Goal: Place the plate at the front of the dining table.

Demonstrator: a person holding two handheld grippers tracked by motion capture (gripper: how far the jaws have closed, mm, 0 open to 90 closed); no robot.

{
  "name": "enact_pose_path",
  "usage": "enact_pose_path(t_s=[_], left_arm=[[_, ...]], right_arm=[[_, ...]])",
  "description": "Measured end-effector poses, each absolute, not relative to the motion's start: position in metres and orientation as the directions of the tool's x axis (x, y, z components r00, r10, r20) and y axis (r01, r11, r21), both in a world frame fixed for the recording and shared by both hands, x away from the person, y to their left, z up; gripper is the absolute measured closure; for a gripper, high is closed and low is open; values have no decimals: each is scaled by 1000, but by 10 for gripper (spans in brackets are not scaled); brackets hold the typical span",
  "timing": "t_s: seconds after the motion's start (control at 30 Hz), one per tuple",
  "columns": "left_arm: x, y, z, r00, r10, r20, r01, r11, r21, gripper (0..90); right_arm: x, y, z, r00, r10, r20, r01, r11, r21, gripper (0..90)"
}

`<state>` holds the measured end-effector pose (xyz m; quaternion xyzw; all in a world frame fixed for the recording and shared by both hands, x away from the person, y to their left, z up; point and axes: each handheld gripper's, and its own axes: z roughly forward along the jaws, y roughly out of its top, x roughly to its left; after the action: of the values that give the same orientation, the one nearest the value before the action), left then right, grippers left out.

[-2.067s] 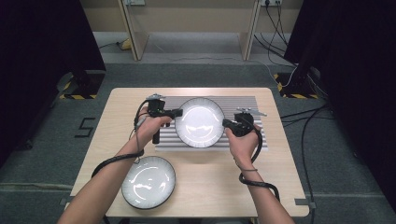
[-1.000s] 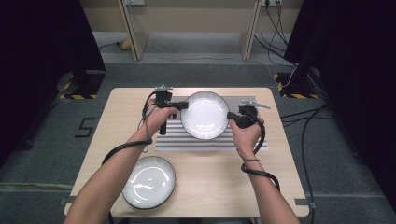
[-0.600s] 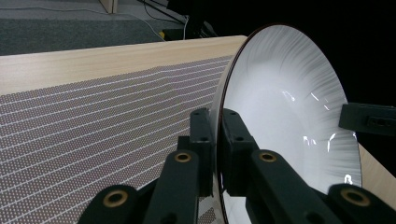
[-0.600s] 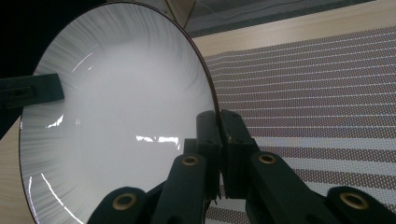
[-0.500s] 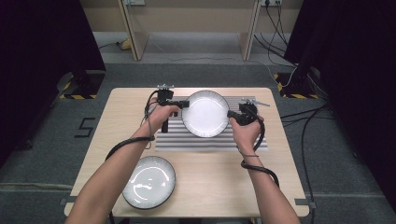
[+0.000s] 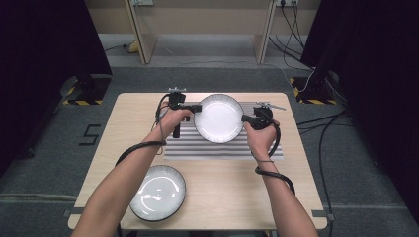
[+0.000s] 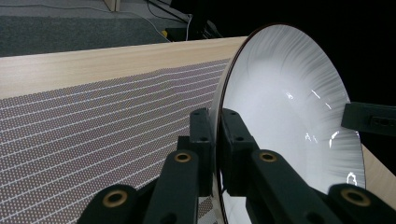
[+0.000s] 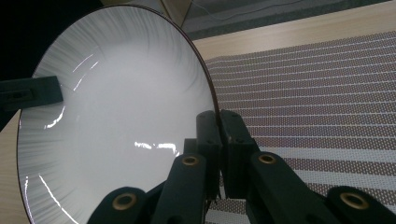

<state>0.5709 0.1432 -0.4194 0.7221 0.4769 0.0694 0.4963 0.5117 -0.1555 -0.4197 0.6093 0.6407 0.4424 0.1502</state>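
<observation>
A white plate (image 6: 218,117) with a dark rim is held tilted up above the striped mat (image 6: 197,145). My left gripper (image 6: 196,108) is shut on the plate's left rim, and my right gripper (image 6: 244,119) is shut on its right rim. In the left gripper view the jaws (image 7: 215,140) pinch the thin edge of the plate (image 7: 289,102), with the other gripper's jaw tip (image 7: 369,119) at the far rim. In the right gripper view the jaws (image 8: 218,135) clamp the plate (image 8: 116,102) the same way, its glossy face turned toward the person.
A second white plate (image 6: 158,191) lies flat near the table's front left. The wooden table (image 6: 306,197) has bare room at the front right. Cables trail from both grippers along the forearms. Table legs and cables stand on the floor behind.
Both grippers have carried the plate toward the far side of the mat and tipped it more upright. The second plate has not moved.
</observation>
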Motion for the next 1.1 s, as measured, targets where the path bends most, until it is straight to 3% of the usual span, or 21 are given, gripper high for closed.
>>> enact_pose_path(t_s=[1.1], left_arm=[[590, 127, -428, 507, 782, -361, 625, -45, 780, 839]], right_arm=[[534, -163, -431, -188, 928, 321, 632, -136, 763, 873]])
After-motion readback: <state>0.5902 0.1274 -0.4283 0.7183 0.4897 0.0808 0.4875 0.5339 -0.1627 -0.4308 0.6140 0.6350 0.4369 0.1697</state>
